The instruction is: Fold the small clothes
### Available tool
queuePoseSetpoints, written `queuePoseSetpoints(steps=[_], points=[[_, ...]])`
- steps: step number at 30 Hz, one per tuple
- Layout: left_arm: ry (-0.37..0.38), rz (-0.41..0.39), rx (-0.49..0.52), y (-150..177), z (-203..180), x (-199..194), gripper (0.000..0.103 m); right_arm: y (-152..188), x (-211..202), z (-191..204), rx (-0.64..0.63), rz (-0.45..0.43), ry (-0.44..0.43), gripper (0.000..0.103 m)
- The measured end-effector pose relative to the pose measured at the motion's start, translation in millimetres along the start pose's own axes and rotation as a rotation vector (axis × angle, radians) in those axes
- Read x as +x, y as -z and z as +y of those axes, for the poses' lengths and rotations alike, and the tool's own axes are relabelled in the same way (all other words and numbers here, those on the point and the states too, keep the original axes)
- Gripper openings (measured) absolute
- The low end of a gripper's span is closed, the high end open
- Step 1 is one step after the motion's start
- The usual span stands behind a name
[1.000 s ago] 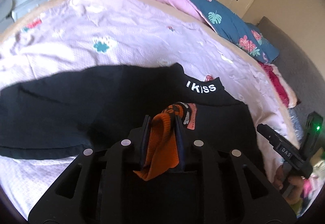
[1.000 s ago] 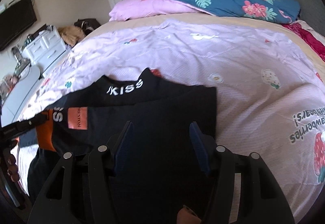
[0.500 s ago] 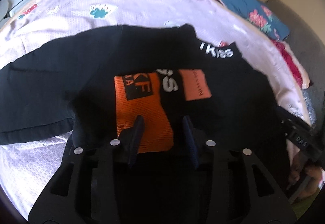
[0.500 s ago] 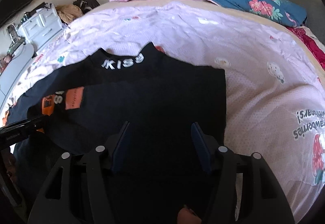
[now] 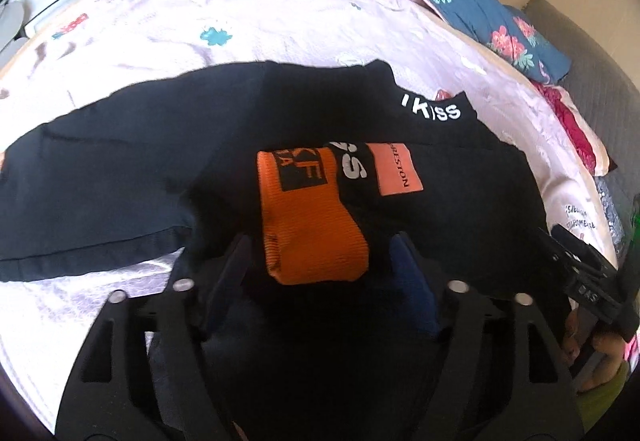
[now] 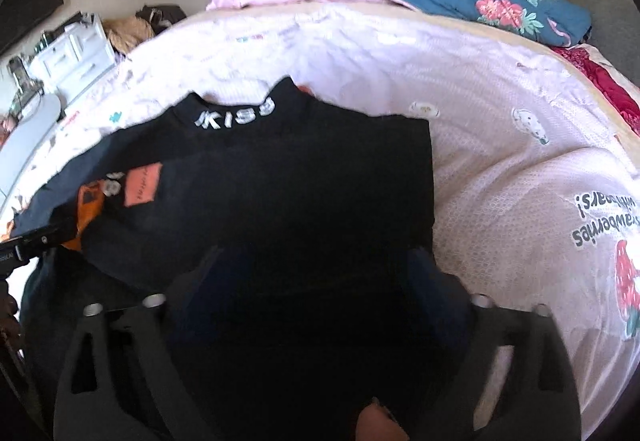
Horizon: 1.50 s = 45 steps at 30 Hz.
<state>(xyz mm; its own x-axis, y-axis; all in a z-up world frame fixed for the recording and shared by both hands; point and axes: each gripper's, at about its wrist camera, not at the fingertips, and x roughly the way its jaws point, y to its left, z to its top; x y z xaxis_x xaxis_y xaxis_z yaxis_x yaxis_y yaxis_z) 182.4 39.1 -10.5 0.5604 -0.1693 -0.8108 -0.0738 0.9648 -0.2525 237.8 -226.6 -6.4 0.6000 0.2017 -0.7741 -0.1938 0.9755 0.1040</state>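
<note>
Orange cuff [image 5: 312, 225] now lies dropped on the black top [image 6: 288, 201], no longer pinched. Left hand-held gripper [image 5: 320, 257] jaws just opened, cuff loose between them. Right hand-held gripper [image 6: 316, 269] also just spread wide over the top, gripping nothing. Top flat on bed [image 6: 500, 177].

Black plastic left gripper [image 5: 320, 253] with dark blue finger pads [image 5: 412, 281] (silver screws on top); right gripper [image 6: 316, 273] matches it.

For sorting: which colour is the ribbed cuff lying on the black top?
Orange, best seen in the left wrist view.
</note>
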Motion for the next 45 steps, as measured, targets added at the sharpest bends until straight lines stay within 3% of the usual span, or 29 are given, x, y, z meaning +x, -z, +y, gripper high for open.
queuePoseSetpoints(steps=[3, 7, 19, 28, 36, 45], points=[[-0.007, -0.023, 0.005, 0.4, 0.4, -9.7, 0.085, -0.6, -11.4, 7.4, -0.009, -0.034, 0.003, 0.099], [-0.038, -0.053, 0.001, 1.8, 4.9, -21.4, 0.094, -2.0, -21.5, 17.5, -0.013, -0.065, 0.000, 0.099], [-0.093, -0.087, -0.095, 4.6, 38.9, -41.2, 0.094, -3.5, -41.7, 62.0, -0.067, -0.116, -0.037, 0.099], [-0.188, -0.126, -0.197, 1.2, 76.0, -56.3, 0.094, -5.9, -47.1, 100.6, -0.109, -0.115, -0.063, 0.099], [-0.305, -0.207, -0.282, -1.2, 107.8, -78.6, 0.094, -10.5, -45.6, 130.4, -0.128, -0.101, -0.090, 0.099], [-0.386, -0.219, -0.369, 0.3, 141.6, -87.2, 0.094, -22.8, -46.5, 183.3, -0.219, -0.106, -0.123, 0.099]])
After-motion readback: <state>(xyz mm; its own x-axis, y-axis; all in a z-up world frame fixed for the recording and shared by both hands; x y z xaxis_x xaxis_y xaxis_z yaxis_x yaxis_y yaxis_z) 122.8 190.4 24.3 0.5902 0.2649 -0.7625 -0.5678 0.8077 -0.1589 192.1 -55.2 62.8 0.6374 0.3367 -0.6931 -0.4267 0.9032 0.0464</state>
